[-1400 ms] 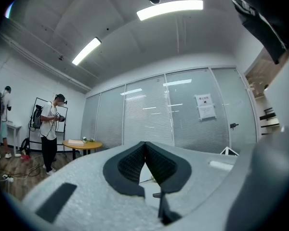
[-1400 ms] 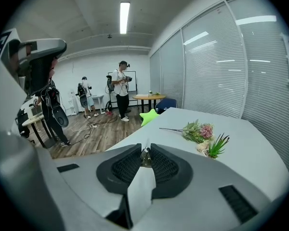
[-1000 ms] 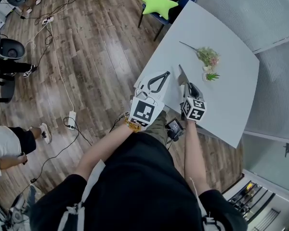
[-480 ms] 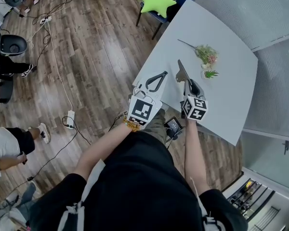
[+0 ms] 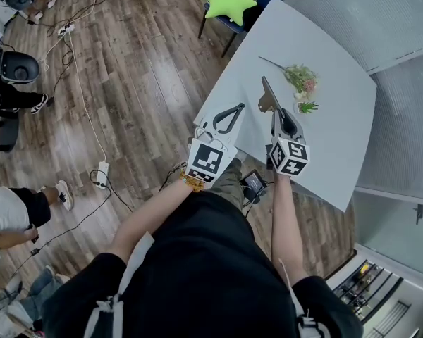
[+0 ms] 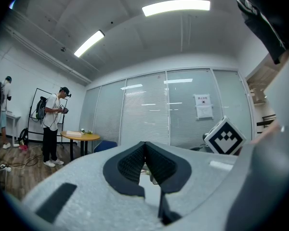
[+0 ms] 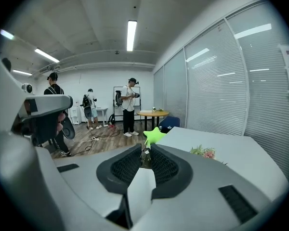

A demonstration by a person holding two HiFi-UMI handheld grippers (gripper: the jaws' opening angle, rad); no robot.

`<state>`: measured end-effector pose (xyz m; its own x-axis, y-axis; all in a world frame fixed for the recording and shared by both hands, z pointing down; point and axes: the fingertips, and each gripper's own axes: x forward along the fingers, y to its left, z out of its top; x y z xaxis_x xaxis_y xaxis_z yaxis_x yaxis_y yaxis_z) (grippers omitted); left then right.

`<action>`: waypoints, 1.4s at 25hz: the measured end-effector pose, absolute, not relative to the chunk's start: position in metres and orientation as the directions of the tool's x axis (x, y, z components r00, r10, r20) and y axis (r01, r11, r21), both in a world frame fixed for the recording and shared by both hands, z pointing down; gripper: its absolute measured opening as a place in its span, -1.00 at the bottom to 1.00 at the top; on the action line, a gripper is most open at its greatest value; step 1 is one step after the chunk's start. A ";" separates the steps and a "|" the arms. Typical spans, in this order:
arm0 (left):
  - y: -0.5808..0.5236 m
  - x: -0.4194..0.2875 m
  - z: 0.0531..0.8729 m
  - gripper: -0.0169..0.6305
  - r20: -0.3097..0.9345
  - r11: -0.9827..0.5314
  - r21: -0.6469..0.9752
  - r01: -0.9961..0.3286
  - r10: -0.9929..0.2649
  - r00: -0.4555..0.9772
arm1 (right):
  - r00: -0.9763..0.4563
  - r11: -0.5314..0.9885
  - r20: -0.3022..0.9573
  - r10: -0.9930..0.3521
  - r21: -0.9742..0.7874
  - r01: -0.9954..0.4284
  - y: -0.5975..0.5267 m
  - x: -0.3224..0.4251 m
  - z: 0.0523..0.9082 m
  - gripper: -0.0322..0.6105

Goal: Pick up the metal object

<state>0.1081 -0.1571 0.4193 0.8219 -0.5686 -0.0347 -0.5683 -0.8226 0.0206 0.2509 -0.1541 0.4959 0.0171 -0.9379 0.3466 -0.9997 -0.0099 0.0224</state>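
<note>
The metal object (image 5: 267, 94) is a flat grey blade with a narrow tip. It hangs above the white table (image 5: 338, 146), and my right gripper (image 5: 276, 113) is shut on its near end. In the right gripper view its pale flat part (image 7: 140, 189) lies between the dark pads, running forward to the tips of my right gripper (image 7: 145, 151). My left gripper (image 5: 241, 108) is held level over the table's near left edge, its tips touching and nothing between them. In the left gripper view my left gripper (image 6: 144, 146) shows the same closed tips.
Artificial flowers (image 5: 302, 80) and a small green plant (image 5: 309, 108) lie on the table just beyond the blade. A green star cushion (image 5: 229, 3) sits on a blue chair at the table's far corner. Cables (image 5: 84, 97) cross the wooden floor; people (image 7: 130, 107) stand far off.
My right gripper has risen with the metal object, whose tip now reaches farther up the table. My left gripper has stayed where it was.
</note>
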 end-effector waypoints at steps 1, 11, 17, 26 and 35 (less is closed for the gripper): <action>-0.156 0.108 0.420 -0.91 -0.034 -0.824 0.021 -0.567 -0.567 0.823 | 0.014 -0.007 0.339 -0.941 0.023 -1.000 -0.155 0.250 0.492 -0.72; -0.154 0.113 0.422 -0.91 -0.029 -0.833 0.016 -0.554 -0.554 0.832 | 0.026 -0.014 0.275 -0.961 0.044 -0.999 -0.151 0.250 0.465 -0.72; -0.148 0.115 0.424 -0.91 -0.021 -0.842 0.014 -0.540 -0.540 0.841 | 0.020 -0.019 0.242 -0.970 0.006 -1.000 -0.141 0.243 0.454 -0.72; -0.149 0.123 0.427 -0.91 -0.013 -0.849 0.016 -0.529 -0.529 0.848 | 0.027 -0.023 0.192 -0.981 0.022 -0.999 -0.130 0.243 0.437 -0.71; -0.152 0.125 0.427 -0.91 -0.016 -0.859 0.019 -0.512 -0.512 0.859 | 0.018 -0.010 0.134 -0.991 0.054 -0.999 -0.120 0.229 0.407 -0.71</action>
<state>0.1253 -0.1517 0.4268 0.8586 -0.5123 -0.0163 -0.5120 -0.8587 0.0190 0.2289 -0.1201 0.4073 0.0176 -0.9909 0.1336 -0.9985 -0.0105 0.0537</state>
